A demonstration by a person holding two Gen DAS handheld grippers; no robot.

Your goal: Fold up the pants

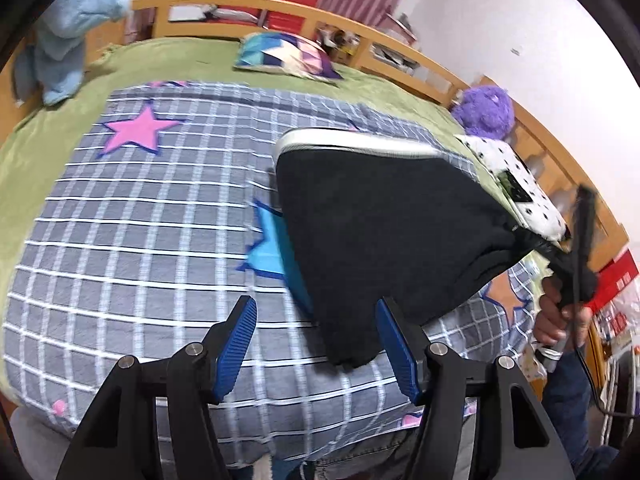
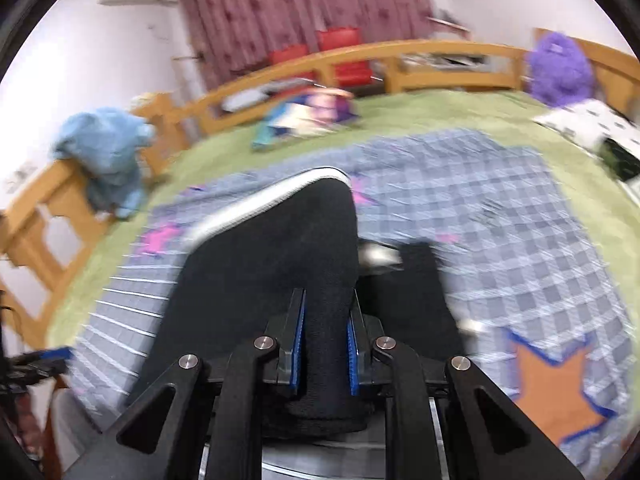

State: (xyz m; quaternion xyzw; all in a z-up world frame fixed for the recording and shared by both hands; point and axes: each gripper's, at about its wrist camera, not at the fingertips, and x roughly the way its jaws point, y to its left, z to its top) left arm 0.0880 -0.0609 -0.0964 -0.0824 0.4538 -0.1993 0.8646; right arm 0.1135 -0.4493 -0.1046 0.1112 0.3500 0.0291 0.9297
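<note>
Two grippers work over a bed point(image 1: 48, 148) spread with a checked blanket point(image 1: 132, 216). Black pants point(image 1: 380, 220) hang partly lifted, their striped edge farthest away and long axis running toward the right gripper point(image 2: 325, 344), which pinches a bunch of the fabric. Empty and spread wide, the left gripper point(image 1: 316, 344) sits just beside the near corner. A pillow point(image 1: 286, 56) and purple toy point(image 1: 486, 110) lie well apart.

Bright, even light — right view motion-blurred, edges warped.
</note>
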